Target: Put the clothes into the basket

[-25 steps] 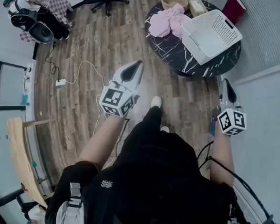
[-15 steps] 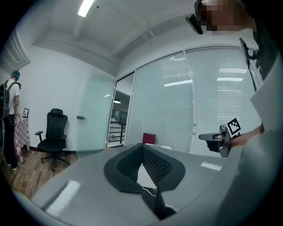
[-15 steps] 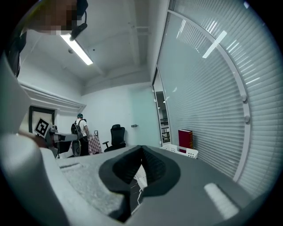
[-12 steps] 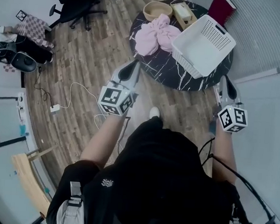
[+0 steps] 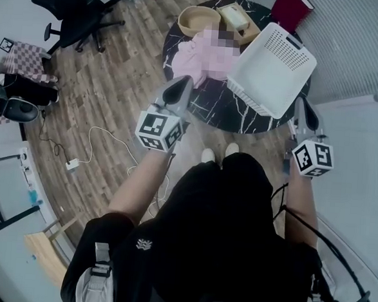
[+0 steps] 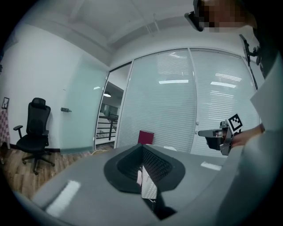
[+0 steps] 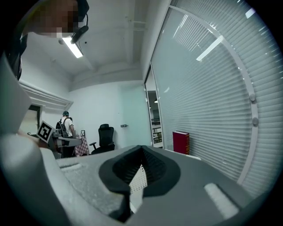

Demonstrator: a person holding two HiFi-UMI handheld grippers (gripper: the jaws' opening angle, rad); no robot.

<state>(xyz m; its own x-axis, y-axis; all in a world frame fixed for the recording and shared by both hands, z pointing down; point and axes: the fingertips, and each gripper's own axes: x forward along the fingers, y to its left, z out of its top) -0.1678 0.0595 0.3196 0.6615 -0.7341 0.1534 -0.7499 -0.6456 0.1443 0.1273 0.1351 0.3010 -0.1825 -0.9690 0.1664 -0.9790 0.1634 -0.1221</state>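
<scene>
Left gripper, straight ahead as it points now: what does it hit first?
Probably the pink pile of clothes on the round black marble table; the left gripper aims there, though height is unclear.

We see the pink clothes [image 5: 190, 62] bunched in a loose heap at the upper middle of the frame, and the white perforated basket [image 5: 269, 69] sits just beside them on their right.
</scene>
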